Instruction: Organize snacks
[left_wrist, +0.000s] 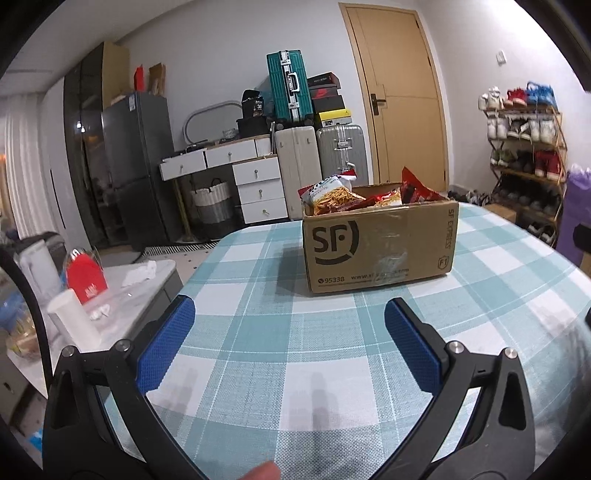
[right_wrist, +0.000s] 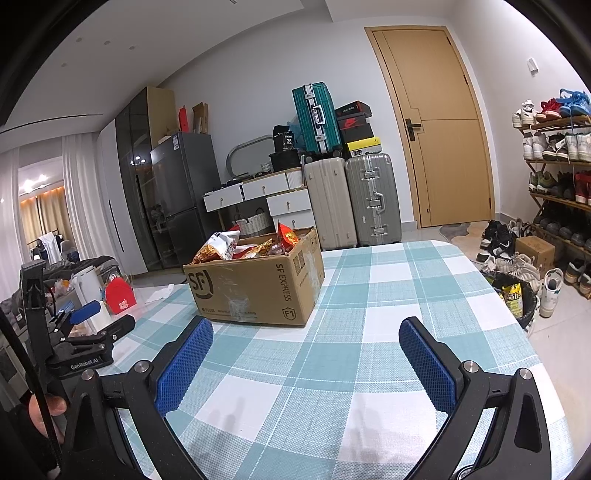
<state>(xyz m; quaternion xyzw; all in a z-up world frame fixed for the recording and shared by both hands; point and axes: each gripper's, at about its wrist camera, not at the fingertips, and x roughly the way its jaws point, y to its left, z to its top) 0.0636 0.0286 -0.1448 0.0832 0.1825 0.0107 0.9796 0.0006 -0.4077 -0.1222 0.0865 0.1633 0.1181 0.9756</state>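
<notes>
A brown cardboard box (left_wrist: 380, 243) printed "SF" stands on the checked tablecloth (left_wrist: 258, 332), filled with several snack bags (left_wrist: 332, 195) in red, orange and white. My left gripper (left_wrist: 290, 314) hovers open over the cloth just short of the box, nothing between its blue pads. In the right wrist view the same box (right_wrist: 255, 288) sits ahead and to the left, snack bags (right_wrist: 251, 247) poking out of its top. My right gripper (right_wrist: 306, 332) is open and empty above the tablecloth (right_wrist: 369, 332). The left gripper (right_wrist: 99, 321) shows at the far left, held by a hand (right_wrist: 48, 410).
A low side table (left_wrist: 122, 295) left of the table carries a red box (left_wrist: 86, 277) and a white cylinder (left_wrist: 74, 321). Suitcases (right_wrist: 351, 199), drawers (right_wrist: 273, 199) and a fridge (right_wrist: 181, 195) line the back wall. A shoe rack (right_wrist: 557, 177), shoes and a bin (right_wrist: 517, 295) stand right.
</notes>
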